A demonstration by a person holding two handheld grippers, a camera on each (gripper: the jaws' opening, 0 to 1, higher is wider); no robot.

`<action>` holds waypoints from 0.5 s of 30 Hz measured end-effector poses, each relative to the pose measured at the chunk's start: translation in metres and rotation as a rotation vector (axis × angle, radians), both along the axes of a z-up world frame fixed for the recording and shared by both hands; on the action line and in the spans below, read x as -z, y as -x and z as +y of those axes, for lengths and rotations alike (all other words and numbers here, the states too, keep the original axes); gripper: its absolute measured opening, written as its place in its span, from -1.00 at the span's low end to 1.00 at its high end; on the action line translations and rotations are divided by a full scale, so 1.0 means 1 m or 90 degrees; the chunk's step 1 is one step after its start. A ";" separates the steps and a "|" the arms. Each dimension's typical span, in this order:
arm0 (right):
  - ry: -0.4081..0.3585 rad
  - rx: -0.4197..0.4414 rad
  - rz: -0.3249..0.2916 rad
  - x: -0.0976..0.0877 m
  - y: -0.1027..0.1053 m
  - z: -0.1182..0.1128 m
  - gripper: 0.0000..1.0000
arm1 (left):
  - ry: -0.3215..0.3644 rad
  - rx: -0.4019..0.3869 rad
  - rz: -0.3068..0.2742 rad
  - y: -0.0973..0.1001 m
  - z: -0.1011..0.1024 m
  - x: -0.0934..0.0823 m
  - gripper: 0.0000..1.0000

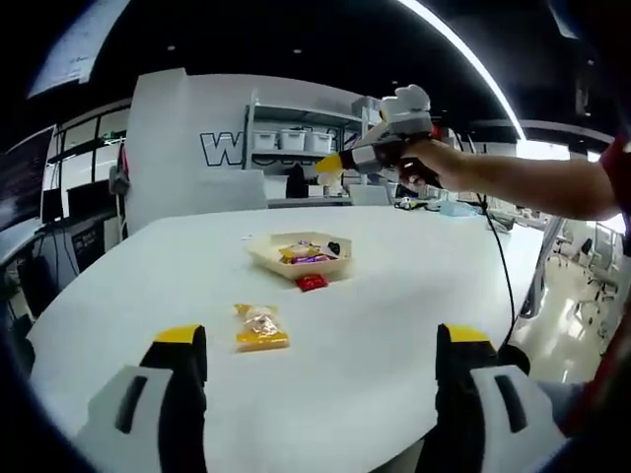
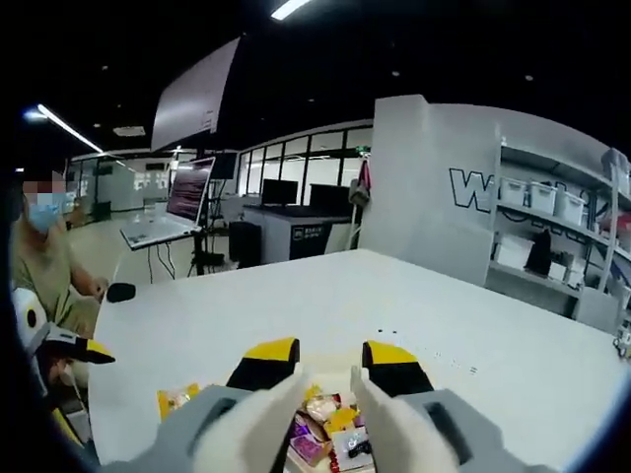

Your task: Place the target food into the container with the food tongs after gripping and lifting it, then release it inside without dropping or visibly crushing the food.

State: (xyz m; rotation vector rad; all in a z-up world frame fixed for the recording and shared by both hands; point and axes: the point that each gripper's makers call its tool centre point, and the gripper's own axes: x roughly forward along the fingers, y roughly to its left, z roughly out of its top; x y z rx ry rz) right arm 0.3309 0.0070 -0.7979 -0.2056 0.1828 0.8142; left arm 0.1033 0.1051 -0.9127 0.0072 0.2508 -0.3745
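The yellow snack packet [image 1: 261, 328] lies flat on the white table [image 1: 394, 296], near the front edge and just ahead of the left gripper [image 1: 320, 360], whose two yellow-tipped jaws stand wide apart with nothing between them. In the right gripper view the same packet [image 2: 177, 399] shows low at the left, beside that view's own jaws. A little further on the table sits the cream tray [image 1: 262, 252], which already holds several wrapped snacks [image 1: 308, 254] in yellow, purple and dark wrappers. A small red packet [image 1: 312, 283] lies on the table, touching or almost touching the tray's near rim. The right gripper [image 2: 328, 363] hangs above the tray with its jaws pointing down toward the snacks [image 2: 325, 424]; the jaws are apart by a moderate gap and grip nothing. In the left gripper view this right gripper [image 1: 340, 163] is seen high above the tray, held by a person's hand [image 1: 434, 163]. Behind the table stands a white wall [image 1: 187, 128] with large letters and a shelf [image 1: 296, 138] with white boxes.
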 end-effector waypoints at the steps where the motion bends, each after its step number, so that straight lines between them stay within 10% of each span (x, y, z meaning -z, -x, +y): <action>1: 0.000 0.000 0.000 0.000 0.000 0.000 -0.61 | 0.000 0.000 0.001 0.000 0.000 0.000 0.91; 15: -0.046 -0.027 0.045 0.014 0.019 0.012 -0.59 | 0.014 -0.017 0.015 0.006 0.007 0.006 0.97</action>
